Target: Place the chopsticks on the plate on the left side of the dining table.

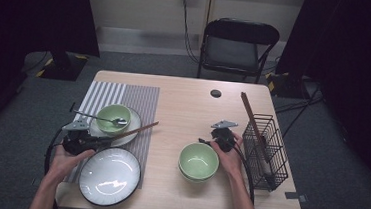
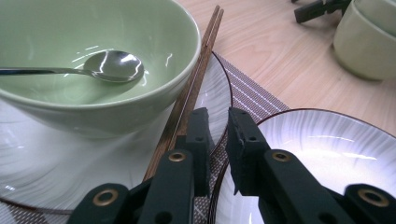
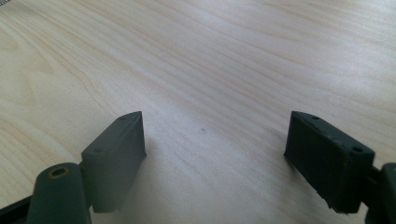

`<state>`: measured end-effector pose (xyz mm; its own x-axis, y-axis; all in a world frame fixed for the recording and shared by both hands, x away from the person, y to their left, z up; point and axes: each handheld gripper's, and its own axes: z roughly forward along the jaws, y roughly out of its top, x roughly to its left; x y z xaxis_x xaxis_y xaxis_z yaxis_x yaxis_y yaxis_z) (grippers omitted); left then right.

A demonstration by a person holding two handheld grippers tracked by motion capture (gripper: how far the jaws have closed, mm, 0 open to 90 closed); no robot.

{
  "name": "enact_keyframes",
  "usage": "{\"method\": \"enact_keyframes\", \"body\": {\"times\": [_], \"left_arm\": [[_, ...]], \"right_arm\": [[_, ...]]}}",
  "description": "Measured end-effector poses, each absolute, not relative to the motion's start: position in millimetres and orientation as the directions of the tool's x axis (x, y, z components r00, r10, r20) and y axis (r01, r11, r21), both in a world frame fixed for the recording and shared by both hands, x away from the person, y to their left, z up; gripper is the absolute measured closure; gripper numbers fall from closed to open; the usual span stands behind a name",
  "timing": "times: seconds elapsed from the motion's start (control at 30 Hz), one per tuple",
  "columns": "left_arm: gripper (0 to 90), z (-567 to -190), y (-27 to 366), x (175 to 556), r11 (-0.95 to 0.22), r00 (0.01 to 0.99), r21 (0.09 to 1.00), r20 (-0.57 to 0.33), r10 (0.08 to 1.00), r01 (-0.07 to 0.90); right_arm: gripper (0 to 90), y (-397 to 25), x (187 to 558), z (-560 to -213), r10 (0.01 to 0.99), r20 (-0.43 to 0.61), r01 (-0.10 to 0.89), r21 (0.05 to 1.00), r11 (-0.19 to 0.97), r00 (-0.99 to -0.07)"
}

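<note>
A green bowl (image 1: pixel 113 118) (image 2: pixel 93 109) holding a metal spoon (image 1: pixel 97 117) (image 2: pixel 112 65) stands on a white plate (image 1: pixel 134 125) (image 2: pixel 46 163) on the striped placemat (image 1: pixel 124 97). Brown chopsticks (image 1: pixel 139 129) (image 2: pixel 198 70) rest across that plate's rim. My left gripper (image 1: pixel 95 139) (image 2: pixel 218 116) sits low just right of the chopsticks, its jaws nearly together with nothing between them. My right gripper (image 1: pixel 203 141) (image 3: pixel 212 135) hangs open over bare wood, beside two stacked green bowls (image 1: pixel 198 160) (image 2: pixel 369 42).
A large dark-rimmed white plate (image 1: pixel 109 175) (image 2: pixel 327 144) lies at the front left. A black wire rack (image 1: pixel 265 146) holding a wooden stick stands at the right edge. A small black disc (image 1: pixel 216 93) lies far back, and a folding chair (image 1: pixel 238 43) stands behind the table.
</note>
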<state>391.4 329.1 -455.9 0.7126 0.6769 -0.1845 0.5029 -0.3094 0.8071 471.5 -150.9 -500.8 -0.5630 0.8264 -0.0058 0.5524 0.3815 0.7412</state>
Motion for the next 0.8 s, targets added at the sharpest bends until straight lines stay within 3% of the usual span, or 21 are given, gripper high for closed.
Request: {"method": "enact_keyframes", "body": {"times": [0.07, 0.6, 0.8], "left_arm": [[73.0, -455, 332, 390, -0.294, 0.703, 0.810, -0.191, 0.685, 0.507], [62.4, -459, 343, 393, -0.265, 0.666, 0.803, -0.206, 0.717, 0.534], [53.8, -462, 345, 396, -0.264, 0.646, 0.801, -0.190, 0.740, 0.538]], "right_arm": [[19.2, -151, 472, -501, 0.826, -0.006, 0.552, 0.741, 0.382, -0.563], [19.2, -151, 471, -501, 0.826, -0.006, 0.552, 0.741, 0.382, -0.563], [19.2, -151, 472, -501, 0.826, -0.006, 0.552, 0.741, 0.382, -0.563]]}}
